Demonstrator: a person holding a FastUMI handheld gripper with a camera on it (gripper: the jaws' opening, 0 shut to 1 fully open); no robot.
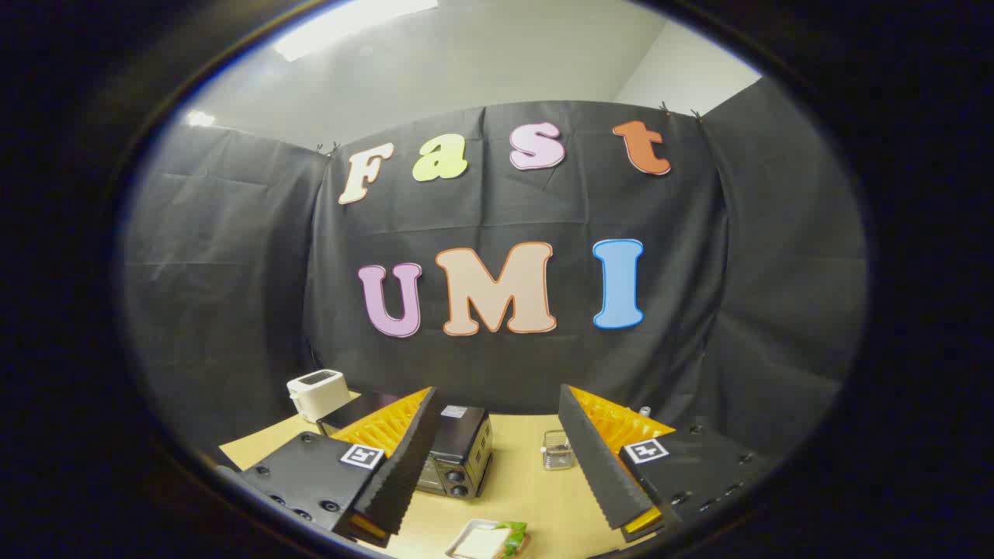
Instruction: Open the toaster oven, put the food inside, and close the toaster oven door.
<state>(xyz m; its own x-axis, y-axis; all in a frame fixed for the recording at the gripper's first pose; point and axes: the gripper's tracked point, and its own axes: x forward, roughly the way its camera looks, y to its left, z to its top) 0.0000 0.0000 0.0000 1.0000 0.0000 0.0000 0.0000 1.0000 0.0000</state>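
A black toaster oven (460, 449) stands on the wooden table (528, 481) below me, partly behind my left finger, with knobs on its right side; its door looks closed. A sandwich on a small white plate (489, 541) lies nearer to me, between and below the fingertips. My gripper (501, 505) is open, held high above the table, with nothing between its fingers.
A white pop-up toaster (318, 393) stands at the table's back left corner. A small clear container (557, 450) sits to the right of the oven, close to my right finger. Black cloth walls enclose the table on the back and sides.
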